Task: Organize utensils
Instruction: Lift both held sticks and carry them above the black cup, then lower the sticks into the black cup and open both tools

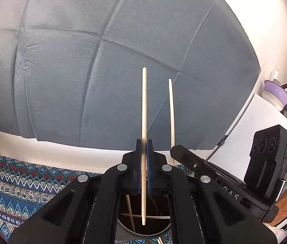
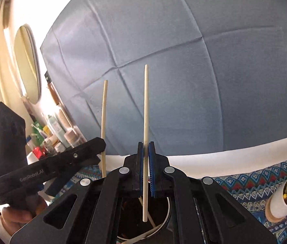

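Observation:
My left gripper [image 1: 144, 142] is shut on a pale wooden chopstick [image 1: 144, 105] that stands upright between the blue pads. Its lower end hangs over a dark round holder [image 1: 143, 228] with other chopsticks inside. My right gripper [image 2: 146, 143] is shut on a white chopstick [image 2: 146, 105], also upright, its lower tip over the same dark holder [image 2: 159, 219]. In the left wrist view the right gripper [image 1: 173, 149] sits just to the right with its white chopstick [image 1: 171, 118]. In the right wrist view the left gripper [image 2: 102, 142] and its chopstick [image 2: 103, 122] stand at the left.
A patterned blue tablecloth [image 1: 11, 185] covers the table. A blue-grey cloth [image 1: 102, 61] hangs on the wall behind. A small cactus in a white pot [image 2: 286, 195] stands at the right. Bottles [image 2: 49, 134] crowd a shelf at the left; kitchenware [image 1: 279, 95] sits far right.

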A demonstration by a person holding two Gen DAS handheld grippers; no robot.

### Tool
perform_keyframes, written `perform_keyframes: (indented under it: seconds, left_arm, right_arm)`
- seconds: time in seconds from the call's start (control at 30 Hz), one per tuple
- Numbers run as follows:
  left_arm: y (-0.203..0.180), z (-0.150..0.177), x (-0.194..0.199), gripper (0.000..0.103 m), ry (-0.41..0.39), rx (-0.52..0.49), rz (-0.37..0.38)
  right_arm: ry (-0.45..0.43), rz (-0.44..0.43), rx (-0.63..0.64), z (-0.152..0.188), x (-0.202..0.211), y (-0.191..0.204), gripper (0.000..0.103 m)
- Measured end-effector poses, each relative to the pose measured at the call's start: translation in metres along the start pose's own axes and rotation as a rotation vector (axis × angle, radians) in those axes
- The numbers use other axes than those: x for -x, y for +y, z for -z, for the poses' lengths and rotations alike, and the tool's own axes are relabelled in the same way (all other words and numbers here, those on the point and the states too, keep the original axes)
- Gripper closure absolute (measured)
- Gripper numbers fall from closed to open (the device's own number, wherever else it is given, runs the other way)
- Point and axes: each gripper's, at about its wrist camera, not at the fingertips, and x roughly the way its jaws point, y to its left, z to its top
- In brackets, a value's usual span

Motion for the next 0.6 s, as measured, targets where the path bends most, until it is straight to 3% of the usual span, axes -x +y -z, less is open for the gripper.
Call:
perform_keyframes:
  seconds: [0.33,0.6]
  left_arm:
    - [-0.005,0.025,-0.013,0.098,0.014,-0.028,-0.009]
    - [-0.003,0.045,-0.009,0.098,0.033,-0.034,-0.026]
  right_arm:
    - [0.06,-0.007,-0.038,0.024,-0.012,-0.011,0.098]
    - [0.096,0.001,0.009,0.035,-0.002,-0.009,0.098]
